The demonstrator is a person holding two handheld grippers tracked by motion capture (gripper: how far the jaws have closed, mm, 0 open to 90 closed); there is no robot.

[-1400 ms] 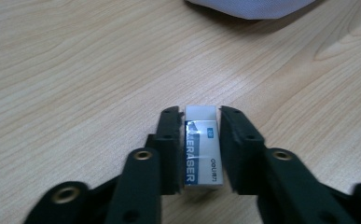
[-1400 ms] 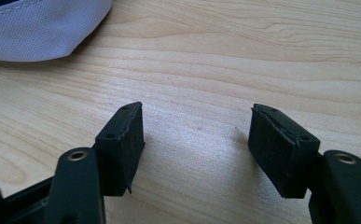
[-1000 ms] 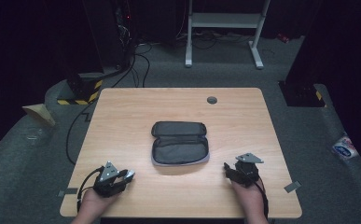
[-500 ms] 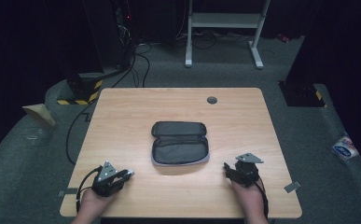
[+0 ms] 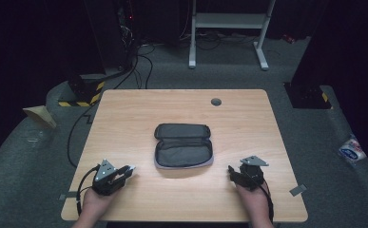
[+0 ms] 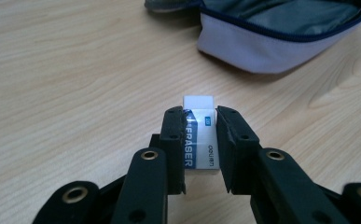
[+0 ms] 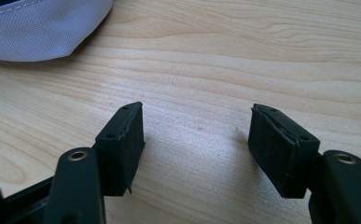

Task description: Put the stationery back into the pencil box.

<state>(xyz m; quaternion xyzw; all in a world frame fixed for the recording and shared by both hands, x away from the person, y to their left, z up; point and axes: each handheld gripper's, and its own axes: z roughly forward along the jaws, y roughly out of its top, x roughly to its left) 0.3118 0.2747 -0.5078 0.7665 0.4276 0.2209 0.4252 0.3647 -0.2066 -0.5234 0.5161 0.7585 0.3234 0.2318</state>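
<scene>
left gripper (image 5: 127,171) at 7 o'clock of table (image 5: 139,114), 2 jaws clamped on eraser (image 6: 199,135), aimed at 2 o'clock | pouch (image 5: 184,146) at centre, lying unzipped | right gripper (image 5: 230,172) at 5 o'clock, jaws apart, holding nothing, just over the wood

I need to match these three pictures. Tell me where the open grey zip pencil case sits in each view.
High view: the open grey zip pencil case lies mid-table, between both grippers.
Left gripper view: top right, beyond the white eraser.
Right gripper view: its pale side at the top left corner.
Shared landmark: the light wooden table.
</scene>
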